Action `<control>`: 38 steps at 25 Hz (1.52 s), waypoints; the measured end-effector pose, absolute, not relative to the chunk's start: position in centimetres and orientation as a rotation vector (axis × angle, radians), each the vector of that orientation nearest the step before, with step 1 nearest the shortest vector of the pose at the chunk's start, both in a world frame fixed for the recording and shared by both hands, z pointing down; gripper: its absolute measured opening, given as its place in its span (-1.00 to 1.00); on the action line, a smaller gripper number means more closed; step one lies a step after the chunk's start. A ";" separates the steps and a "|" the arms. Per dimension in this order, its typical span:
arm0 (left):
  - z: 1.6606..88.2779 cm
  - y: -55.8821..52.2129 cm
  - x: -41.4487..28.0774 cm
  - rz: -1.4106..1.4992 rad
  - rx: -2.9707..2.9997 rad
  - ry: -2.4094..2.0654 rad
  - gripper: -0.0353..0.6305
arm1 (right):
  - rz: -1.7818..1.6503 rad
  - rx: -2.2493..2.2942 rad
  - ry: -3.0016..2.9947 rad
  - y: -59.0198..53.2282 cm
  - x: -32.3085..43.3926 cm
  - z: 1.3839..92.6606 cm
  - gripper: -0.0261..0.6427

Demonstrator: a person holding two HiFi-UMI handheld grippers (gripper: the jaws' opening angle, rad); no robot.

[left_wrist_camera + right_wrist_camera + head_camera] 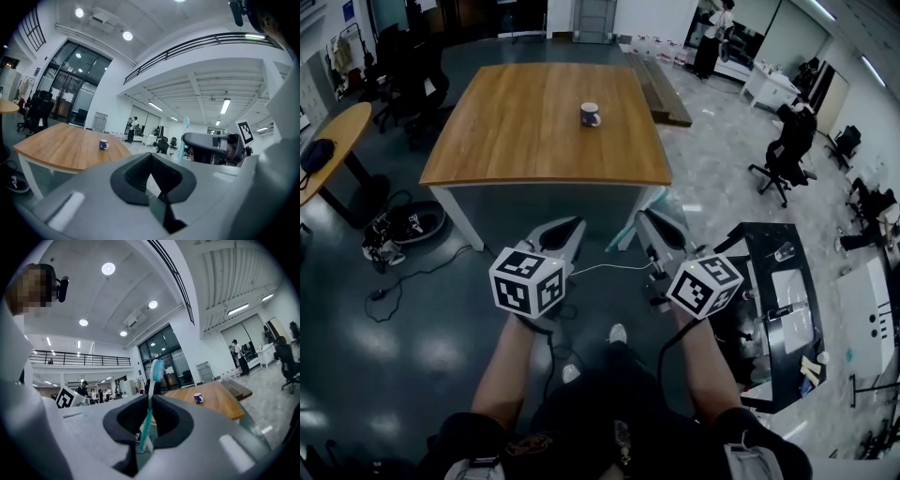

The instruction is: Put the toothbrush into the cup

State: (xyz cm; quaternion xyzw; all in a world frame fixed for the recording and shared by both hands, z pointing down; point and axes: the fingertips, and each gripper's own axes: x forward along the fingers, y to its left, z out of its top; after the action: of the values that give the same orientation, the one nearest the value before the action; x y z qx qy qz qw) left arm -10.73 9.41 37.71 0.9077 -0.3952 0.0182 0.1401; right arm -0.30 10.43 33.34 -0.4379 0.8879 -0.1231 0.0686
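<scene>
A small blue-and-white cup (590, 114) stands on the far half of a square wooden table (516, 141), well ahead of both grippers. My right gripper (650, 225) is shut on a teal-and-white toothbrush (151, 399), which stands upright between the jaws with its bristle head on top. The left gripper view shows that brush (184, 129) sticking up from the right gripper, and the cup (103, 145) far off on the table. My left gripper (573, 230) is level with the right one, jaws together and nothing in them. In the right gripper view the cup (198, 398) sits right of the brush.
A black desk (778, 309) with papers and a glass stands close on the right. Office chairs (783, 155) are farther right and at back left. A round table (337, 141) and cables (394, 281) lie to the left. Long wooden boards (661, 89) run beside the table.
</scene>
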 end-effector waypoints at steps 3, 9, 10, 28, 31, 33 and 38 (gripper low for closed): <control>38.4 7.4 -10.4 0.066 2.603 -1.155 -0.87 | -0.398 -1.307 2.671 8.1 0.3 34.0 -0.82; 39.5 2.0 -7.9 0.131 2.583 -1.191 -0.87 | -0.439 -1.242 2.644 2.0 3.0 35.0 -0.82; 39.6 0.9 -7.3 0.142 2.580 -1.201 -0.87 | -0.440 -1.227 2.640 0.8 3.6 35.0 -0.82; 40.5 -14.0 -1.3 0.237 2.473 -1.370 -0.87 | -0.494 -1.022 2.670 -15.6 9.3 35.1 -0.82; 40.9 -16.6 -1.1 0.237 2.471 -1.357 -0.87 | -0.488 -1.036 2.669 -18.5 9.4 35.3 -0.82; 41.2 -18.6 -1.2 0.234 2.468 -1.347 -0.87 | -0.483 -1.046 2.669 -20.6 9.3 35.4 -0.82; 42.4 -25.2 -1.7 0.191 2.465 -1.318 -0.87 | -0.454 -1.085 2.695 -27.1 8.5 35.7 -0.82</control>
State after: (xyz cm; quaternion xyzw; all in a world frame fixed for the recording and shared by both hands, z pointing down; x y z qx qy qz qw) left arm -1.66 -25.20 42.44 0.8671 -0.4636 0.0672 0.1694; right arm 8.47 -27.07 35.66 -0.3670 0.9119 -0.1537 0.1006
